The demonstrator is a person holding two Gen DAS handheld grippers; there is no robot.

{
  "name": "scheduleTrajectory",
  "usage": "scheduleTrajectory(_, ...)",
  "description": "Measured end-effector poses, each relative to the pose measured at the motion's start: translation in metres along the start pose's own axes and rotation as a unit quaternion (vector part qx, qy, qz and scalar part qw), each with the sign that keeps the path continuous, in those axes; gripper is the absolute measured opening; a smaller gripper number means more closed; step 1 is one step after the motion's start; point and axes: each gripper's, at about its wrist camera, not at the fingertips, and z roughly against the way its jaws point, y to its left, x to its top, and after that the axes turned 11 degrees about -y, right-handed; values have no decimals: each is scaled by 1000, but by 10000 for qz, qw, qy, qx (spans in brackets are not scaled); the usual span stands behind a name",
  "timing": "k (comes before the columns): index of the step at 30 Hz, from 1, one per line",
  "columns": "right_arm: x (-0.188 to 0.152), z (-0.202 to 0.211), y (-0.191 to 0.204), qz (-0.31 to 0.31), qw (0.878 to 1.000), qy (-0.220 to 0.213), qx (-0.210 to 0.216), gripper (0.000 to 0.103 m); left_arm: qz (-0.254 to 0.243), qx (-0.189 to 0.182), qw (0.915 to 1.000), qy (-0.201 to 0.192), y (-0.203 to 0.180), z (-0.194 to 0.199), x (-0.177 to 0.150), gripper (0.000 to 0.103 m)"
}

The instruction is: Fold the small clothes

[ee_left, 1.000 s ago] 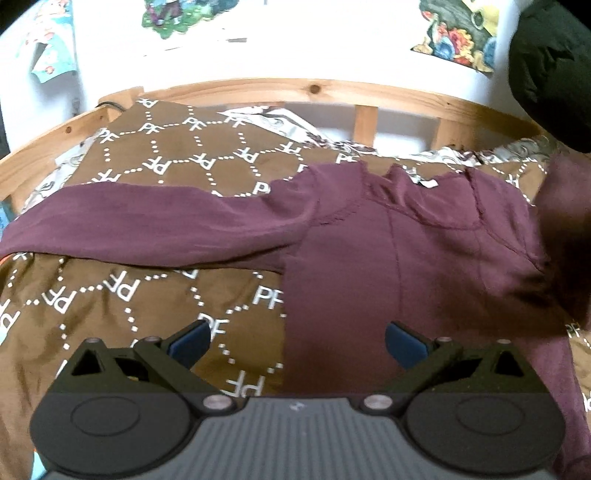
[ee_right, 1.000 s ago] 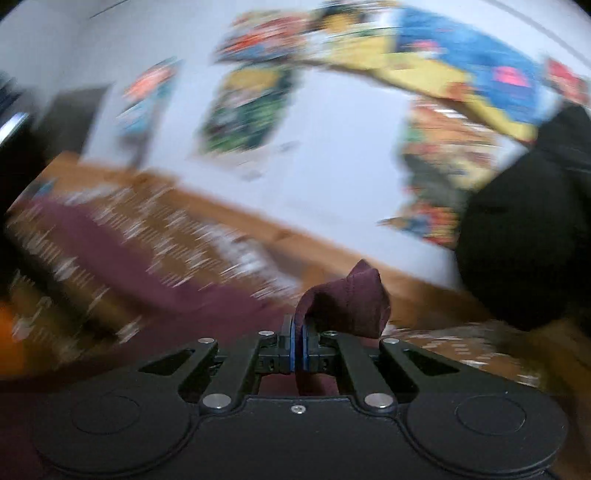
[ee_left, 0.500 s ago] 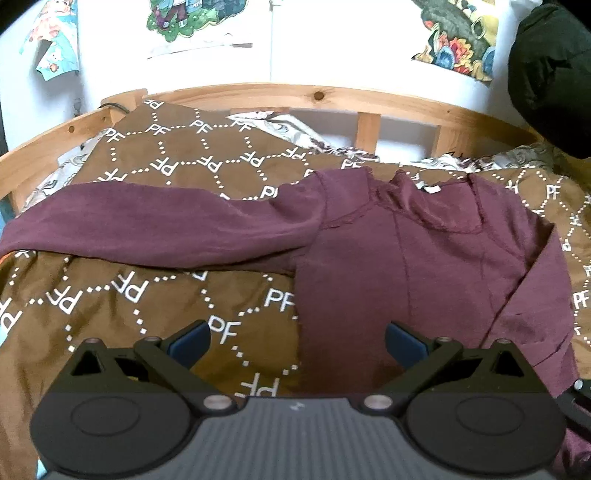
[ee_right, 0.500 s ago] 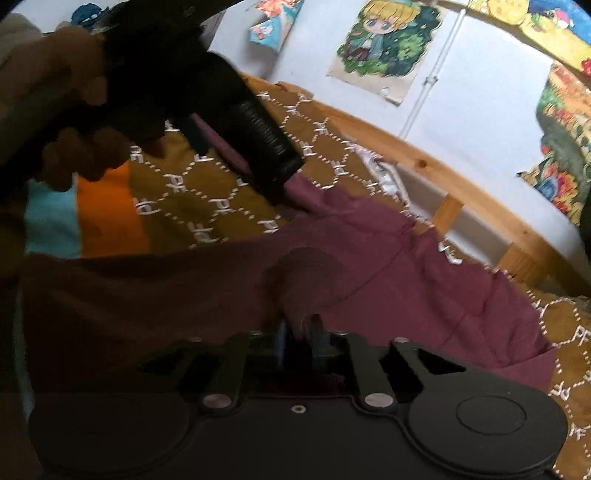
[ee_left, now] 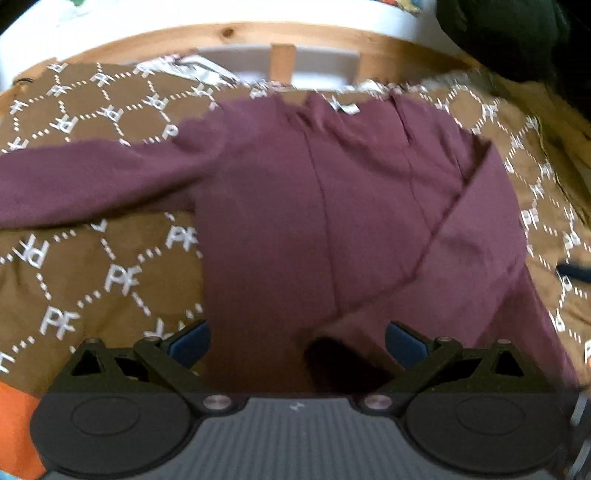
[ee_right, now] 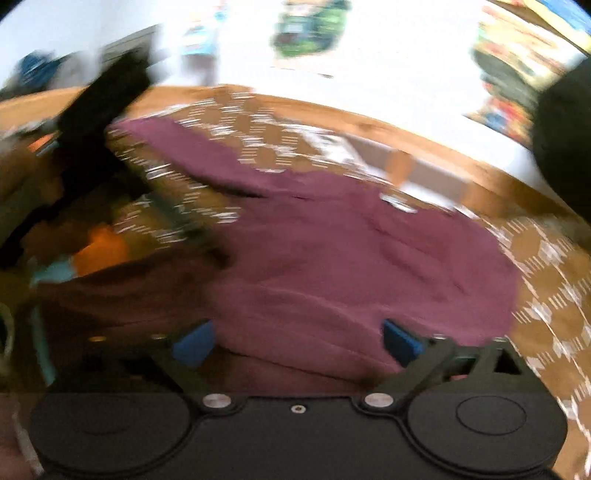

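The left tool stood wide open, its blue pads apart and gripping nothing, poised above the lower body of the maroon top. The right tool had just been opening and stood fully spread, no cloth between its pads, with the garment lying beneath and beyond it. The maroon top lay flat on the bed's brown patterned cover, neckline toward the wooden headboard rail, one sleeve stretched toward the bed's left edge, the other folded diagonally across the body. The right view was blurred.
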Motion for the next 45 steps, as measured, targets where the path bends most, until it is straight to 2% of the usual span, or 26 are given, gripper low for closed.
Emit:
scheduleTrajectory(4,-4,4,-43,-702,9957,91,-601,102,35,-118,9999,-3,-2,10,-13,99)
scheduleTrajectory(10,-7,-17,-106,-1215,9837,103,-1324,102,535,-827,9949,-235,6,31,-11,97)
scheduleTrajectory(12,-6,-31,-127,-1329,9804,128,-1449,102,720,-954,9927,-188,7,29,-5,86)
scheduleTrajectory(13,-4,-40,-140,-1432,9787,143,-1467,102,838,-926,9921,-109,8,25,-3,70)
scheduleTrajectory(14,-3,-49,-152,-1545,9768,154,-1476,102,947,-834,9920,-21,8,21,-1,49)
scheduleTrajectory(17,4,-73,-182,-1958,9669,203,-1626,93,1463,-608,9864,447,11,2,0,18)
scheduleTrajectory(20,11,-100,-203,-2068,9631,270,-1701,85,1943,-886,9753,566,14,-3,-7,7)
scheduleTrajectory(21,13,-106,-206,-2054,9631,312,-1711,76,1953,-977,9745,515,12,0,-8,5)
scheduleTrajectory(22,13,-113,-211,-2043,9631,367,-1716,57,1919,-1032,9751,421,10,4,-9,4)
scheduleTrajectory(23,13,-118,-214,-2035,9622,429,-1757,43,1834,-1079,9766,297,8,10,-10,3)
scheduleTrajectory(24,14,-122,-217,-2037,9607,497,-1819,18,1701,-1110,9791,137,4,18,-10,3)
scheduleTrajectory(25,14,-123,-222,-2088,9591,511,-1841,14,1598,-1124,9807,-2,1,27,-11,2)
scheduleTrajectory(27,18,-119,-229,-2149,9596,330,-1788,10,1295,-1200,9837,-334,-5,44,-14,2)
scheduleTrajectory(29,24,-115,-235,-2125,9595,185,-1842,9,953,-1190,9873,-439,-12,54,-19,2)
scheduleTrajectory(35,15,-118,-261,-2659,9431,338,-1967,9,521,-1134,9921,-117,-26,49,-35,3)
scheduleTrajectory(38,9,-113,-261,-2768,9415,424,-1875,22,544,-1116,9922,104,-26,42,-37,7)
scheduleTrajectory(40,9,-103,-255,-2702,9457,398,-1764,40,610,-1007,9929,184,-23,39,-36,14)
scheduleTrajectory(41,9,-97,-252,-2635,9487,402,-1697,46,629,-979,9930,181,-21,40,-37,21)
scheduleTrajectory(42,10,-90,-248,-2530,9526,399,-1645,56,641,-920,9936,159,-20,40,-36,27)
scheduleTrajectory(44,11,-75,-238,-2148,9623,457,-1603,63,635,-801,9948,23,-17,44,-36,60)
scheduleTrajectory(45,11,-69,-232,-1876,9673,521,-1624,68,650,-709,9953,-99,-16,47,-35,66)
